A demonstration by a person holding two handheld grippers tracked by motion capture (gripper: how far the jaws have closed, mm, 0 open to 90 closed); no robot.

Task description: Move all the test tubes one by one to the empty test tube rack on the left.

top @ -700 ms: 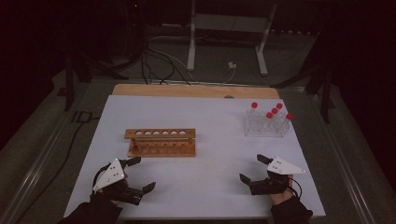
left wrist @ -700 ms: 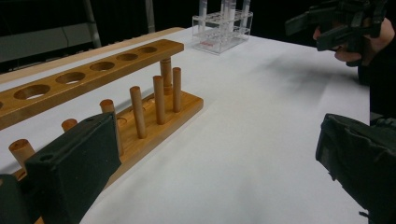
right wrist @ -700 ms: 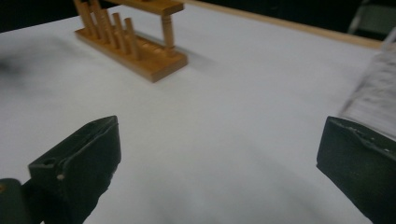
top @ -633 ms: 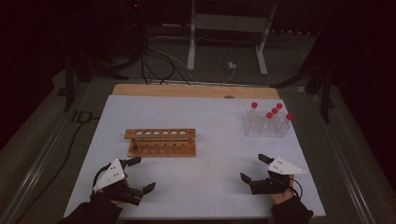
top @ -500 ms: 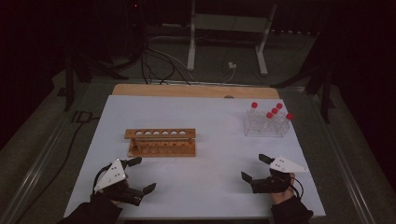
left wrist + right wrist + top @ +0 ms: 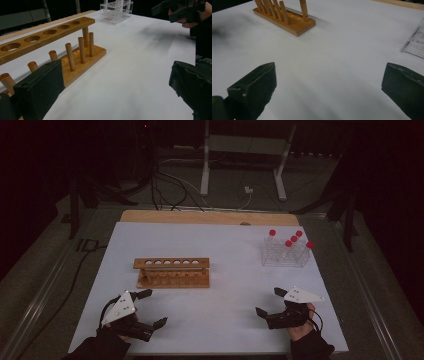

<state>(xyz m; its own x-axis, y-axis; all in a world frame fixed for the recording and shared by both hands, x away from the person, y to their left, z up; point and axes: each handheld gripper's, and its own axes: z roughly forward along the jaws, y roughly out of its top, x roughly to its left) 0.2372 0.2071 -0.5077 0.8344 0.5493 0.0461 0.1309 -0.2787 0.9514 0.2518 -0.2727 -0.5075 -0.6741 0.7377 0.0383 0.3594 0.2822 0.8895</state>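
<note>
Covering the wooden table (image 6: 200, 216), a white sheet (image 6: 225, 285) meets dark surroundings.

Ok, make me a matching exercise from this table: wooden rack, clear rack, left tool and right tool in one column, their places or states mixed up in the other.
1. wooden rack
2. clear rack
3. left tool
4. right tool

A. holds red-capped tubes, far right
B. open, near right edge of the sheet
C. holes empty, left of centre
D. open, near left, just short of the wooden rack

Pairs: 1-C, 2-A, 3-D, 4-B
</note>
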